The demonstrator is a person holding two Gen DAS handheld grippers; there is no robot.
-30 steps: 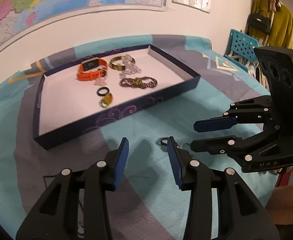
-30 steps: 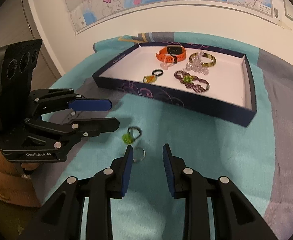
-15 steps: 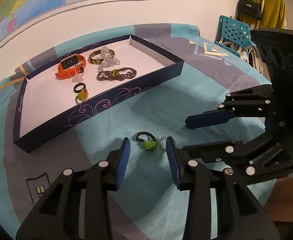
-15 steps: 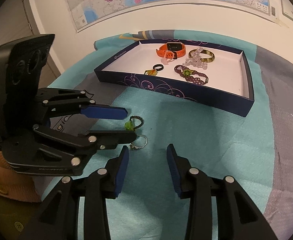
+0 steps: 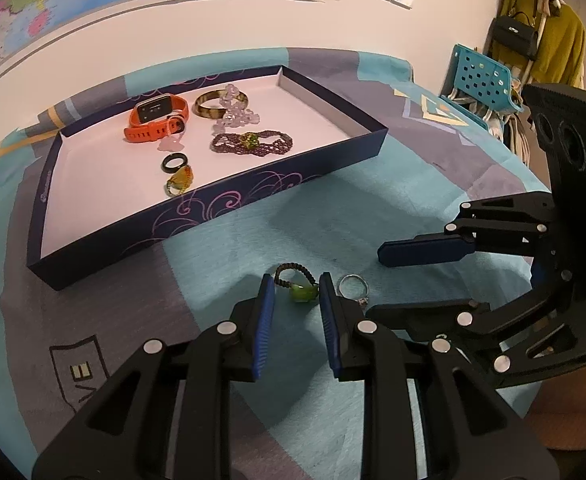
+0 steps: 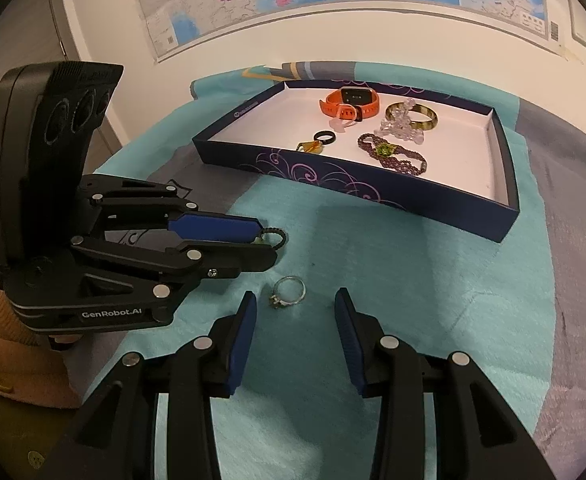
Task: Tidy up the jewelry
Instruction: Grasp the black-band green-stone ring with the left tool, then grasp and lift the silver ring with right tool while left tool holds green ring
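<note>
Left gripper point(image 5: 293, 290) low over the teal-and-grey cloth point(image 5: 373, 208) on the surface, jaws closing around a green-stone ring on a dark beaded band point(image 5: 299, 286) — ring between the blue pads, stone just beside the right pad, contact not clear, band loop poking out at 12 o'clock of the tips. In the right wrist view, same ring point(image 6: 271, 236) peeking from the tips of that gripper point(image 6: 259, 242).

Right gripper point(image 6: 295, 306) hovering with jaws apart, nothing pinched; silver ring point(image 6: 289, 291) flat on the cloth just past its tips, between them. From the left wrist view, silver ring point(image 5: 355, 286) at 3 o'clock of the green one, just outside the left gripper's right finger.

Dark blue box point(image 5: 221, 216) with white floor at 11 o'clock of the left gripper, well apart — inside: orange watch point(image 5: 157, 118), brown bangle point(image 5: 213, 106), clear bead string point(image 5: 237, 116), purple bead bracelet point(image 5: 253, 144), black ring point(image 5: 174, 162), amber ring point(image 5: 180, 182), small pink charm point(image 5: 169, 145).
</note>
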